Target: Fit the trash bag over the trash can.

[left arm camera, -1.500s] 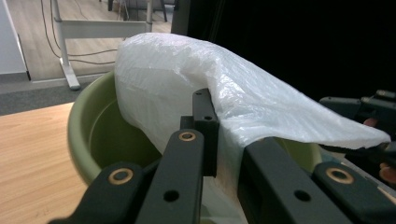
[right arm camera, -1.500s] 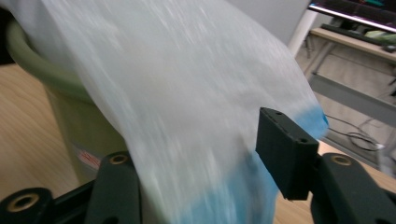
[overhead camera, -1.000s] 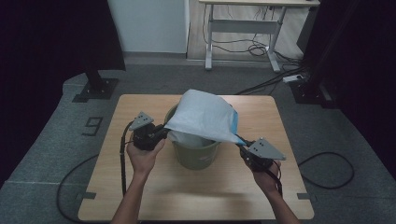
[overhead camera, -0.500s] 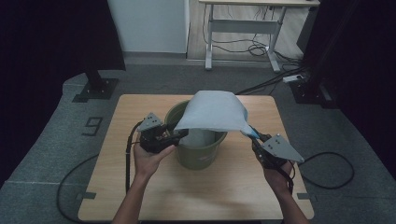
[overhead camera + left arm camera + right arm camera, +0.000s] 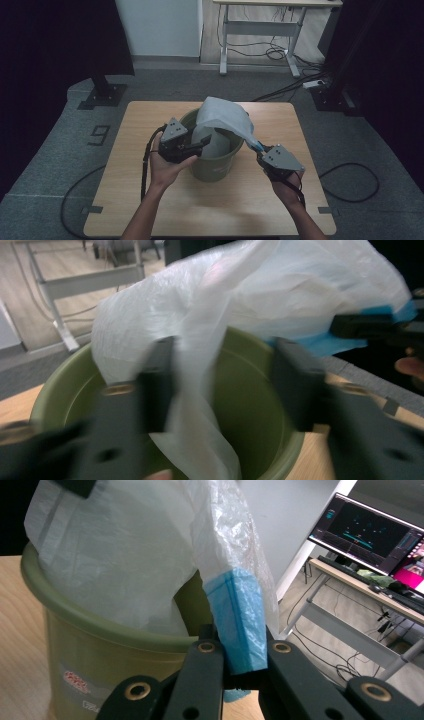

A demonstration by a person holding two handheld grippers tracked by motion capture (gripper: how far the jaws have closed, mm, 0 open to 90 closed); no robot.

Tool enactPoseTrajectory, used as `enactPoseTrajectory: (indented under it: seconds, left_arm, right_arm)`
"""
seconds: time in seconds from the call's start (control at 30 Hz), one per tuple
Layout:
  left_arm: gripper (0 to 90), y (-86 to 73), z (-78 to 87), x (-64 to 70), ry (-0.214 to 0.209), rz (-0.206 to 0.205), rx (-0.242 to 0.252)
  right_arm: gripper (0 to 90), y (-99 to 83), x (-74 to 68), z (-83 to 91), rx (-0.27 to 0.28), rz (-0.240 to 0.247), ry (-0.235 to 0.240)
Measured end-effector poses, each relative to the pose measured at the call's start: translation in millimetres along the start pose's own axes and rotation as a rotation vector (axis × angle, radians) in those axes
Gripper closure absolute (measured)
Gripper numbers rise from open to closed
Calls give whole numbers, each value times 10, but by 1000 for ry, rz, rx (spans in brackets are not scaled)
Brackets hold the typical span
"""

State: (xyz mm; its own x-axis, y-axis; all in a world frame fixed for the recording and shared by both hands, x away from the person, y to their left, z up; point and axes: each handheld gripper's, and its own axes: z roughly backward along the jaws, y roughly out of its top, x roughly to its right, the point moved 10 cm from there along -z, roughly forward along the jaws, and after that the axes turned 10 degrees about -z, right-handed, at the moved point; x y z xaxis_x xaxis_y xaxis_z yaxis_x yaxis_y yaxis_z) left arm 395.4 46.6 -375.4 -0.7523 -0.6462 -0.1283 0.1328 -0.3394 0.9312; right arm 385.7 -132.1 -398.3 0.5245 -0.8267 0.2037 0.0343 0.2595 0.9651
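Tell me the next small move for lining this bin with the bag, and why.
Probably close the left gripper on the white bag and draw that edge over the near rim of the green bin. Its jaws stand open around the film over the bin's mouth, while the right gripper already pinches the bag's blue edge outside the rim.

Wooden table under my work, on grey carpet with a "9" marked to my left. Beyond it, a desk frame with tangled cables. A lit monitor sits on another desk.
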Motion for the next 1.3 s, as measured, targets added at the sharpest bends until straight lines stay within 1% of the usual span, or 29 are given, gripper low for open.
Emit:
enactPoseTrajectory:
  seconds: [0.03, 0.07, 0.1, 0.13, 0.2, 0.23, 0.27, 0.3, 0.33, 0.37, 0.4, 0.43, 0.47, 0.53, 0.57, 0.6, 0.63, 0.67, 0.7, 0.73, 0.77, 0.8, 0.83, 0.93, 1.07, 1.2, 1.3]
  left_arm:
    - [618, 3, 14, -4, -12, 8, 9]
    - [740, 0, 38, -15, -37, 26, 19]
    - [791, 0, 38, -15, -37, 26, 19]
    - [832, -11, 71, -34, -46, 29, 31]
    - [888, -36, 110, -74, -45, 32, 43]
    - [895, -36, 110, -74, -45, 32, 43]
    - [896, -74, 155, -131, -58, 75, 50]
    - [897, -74, 155, -131, -58, 75, 50]
    - [897, -109, 198, -205, -47, 98, 60]
    - [897, -109, 198, -205, -47, 98, 60]
    - [897, -139, 238, -273, -32, 117, 69]
    - [897, -139, 238, -273, -32, 117, 69]
    - [897, -171, 286, -334, -19, 128, 71]
    - [897, -204, 336, -398, -11, 144, 77]
    - [897, -204, 336, -398, -11, 144, 77]
    - [897, -238, 374, -449, -16, 162, 81]
    - [897, -238, 374, -449, -16, 162, 81]
    - [897, -259, 390, -474, -17, 166, 79]
    - [897, -279, 404, -498, -15, 175, 77]
    - [897, -319, 435, -552, -12, 188, 75]
    - [897, -319, 435, -552, -12, 188, 75]
    - [897, -346, 459, -595, -11, 197, 76]
    - [897, -356, 467, -612, -9, 202, 76]
    - [897, -386, 478, -654, -12, 215, 75]
    - [896, -399, 458, -660, -18, 223, 75]
    - [895, -407, 438, -653, -20, 224, 70]
    - [894, -428, 428, -662, -19, 227, 62]
  right_arm:
    - [884, -4, -10, -3, -1, -1, 5]
    - [884, -11, -34, -5, 0, -4, 13]
    - [884, -14, -52, -4, 2, -5, 19]
    - [884, -16, -73, 0, 4, -6, 29]
    - [882, -21, -126, 14, 15, 2, 57]
    - [882, -21, -126, 14, 15, 2, 57]
    - [876, -45, -167, 26, 19, 8, 74]
    - [853, -58, -184, 33, 24, 4, 86]
    - [807, -70, -202, 38, 30, -5, 101]
    - [807, -70, -202, 38, 30, -5, 101]
    - [719, -102, -227, 44, 37, -36, 126]
    - [719, -102, -227, 44, 37, -36, 126]
    - [640, -153, -255, 62, 42, -57, 158]
    - [578, -230, -246, 80, 39, -69, 159]
    - [557, -268, -234, 88, 37, -80, 161]
    - [538, -305, -220, 94, 34, -91, 161]
    - [538, -305, -220, 94, 34, -91, 161]
    - [522, -375, -192, 107, 26, -103, 164]
    - [522, -375, -192, 107, 26, -103, 164]
    - [513, -433, -157, 122, 19, -112, 163]
    - [513, -433, -157, 122, 19, -112, 163]
    - [513, -457, -131, 127, 14, -119, 160]
    - [513, -482, -72, 131, 9, -139, 158]
    - [514, -493, 40, 131, 7, -170, 144]
    - [511, -483, 157, 101, 2, -207, 125]
    - [497, -473, 184, 14, -11, -236, 117]
    - [490, -465, 136, -57, -21, -246, 134]
